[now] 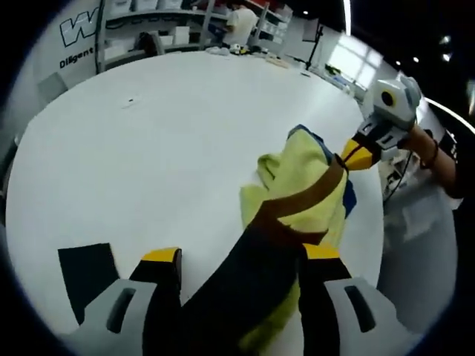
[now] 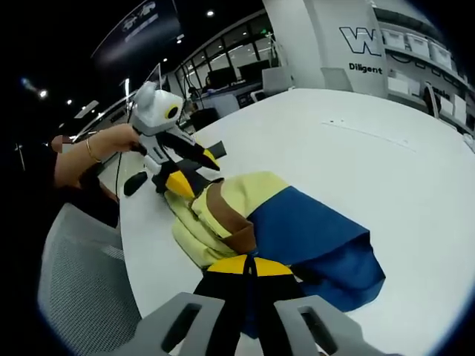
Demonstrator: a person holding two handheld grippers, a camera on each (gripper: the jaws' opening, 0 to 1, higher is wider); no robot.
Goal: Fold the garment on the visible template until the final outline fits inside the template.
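- Left gripper view: the garment (image 1: 297, 196) runs from between this gripper's jaws up and across the white table (image 1: 148, 148) to the other gripper; it is yellow with a brown band and blue beyond, and dark where it meets the jaws
- left gripper (image 1: 241, 259): jaws stand apart with dark cloth filling the gap; they look to be gripping it, though whether the pads truly bite is hard to tell
- right gripper (image 2: 249, 265): yellow tips pressed together on a dark edge of the garment, seen in the right gripper view; in the left gripper view its tip sits against the brown band
- A dark rectangle (image 1: 89, 278) lies flat on the table just beside the left jaw; it may be part of the template, I cannot tell
- Right gripper view: the garment is bunched, blue part spread toward the table's middle, yellow part heaped near the table edge
- Handling, as a judgement: soft, light, limp cloth; it will sag and crease between the two holds and slide easily over the smooth table, and layers may shift when let go
- Best taken at an edge or corner, pinching all layers together, with the span kept taut
- Containers: shelves with bins (image 1: 159, 22) stand far behind; their contents are too small to tell
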